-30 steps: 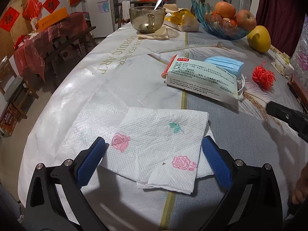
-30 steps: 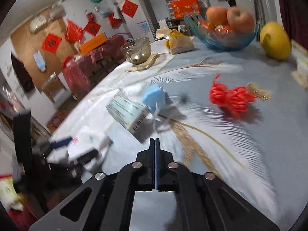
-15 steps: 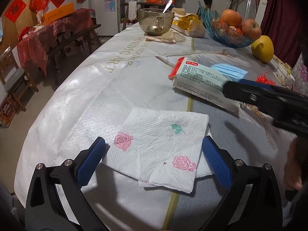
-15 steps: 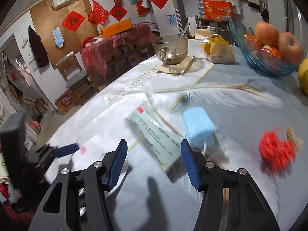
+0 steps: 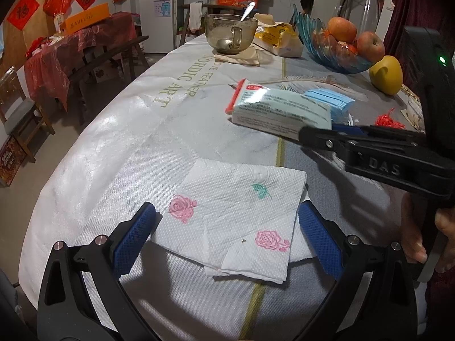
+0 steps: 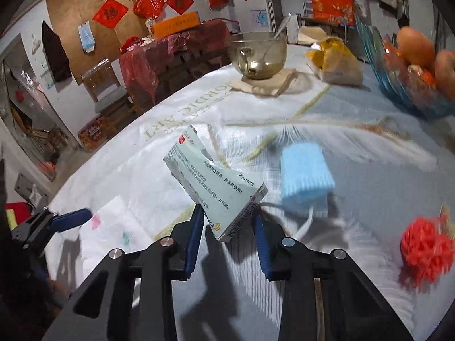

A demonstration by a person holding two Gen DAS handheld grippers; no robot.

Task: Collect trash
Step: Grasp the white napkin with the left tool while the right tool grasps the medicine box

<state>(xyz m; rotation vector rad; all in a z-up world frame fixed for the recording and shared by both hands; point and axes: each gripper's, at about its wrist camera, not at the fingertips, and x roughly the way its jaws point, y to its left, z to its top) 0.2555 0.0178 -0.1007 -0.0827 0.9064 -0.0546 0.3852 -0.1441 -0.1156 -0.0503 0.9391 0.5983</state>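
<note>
A white napkin with pink roses lies flat on the tablecloth between the open jaws of my left gripper; it also shows in the right wrist view. My right gripper is shut on one end of a pale green tablet box, which is tilted. In the left wrist view the box sits at the tip of the right gripper. A blue face mask lies just behind the box. A red mesh ball lies to the right.
At the far end stand a glass bowl with a spoon, a yellow bag, a blue fruit bowl with apples and a yellow fruit. The table edge curves along the left, with chairs beyond.
My right gripper opened, moved in from the right and closed on the tablet box, tilting it. My left gripper has stayed open around the napkin.
</note>
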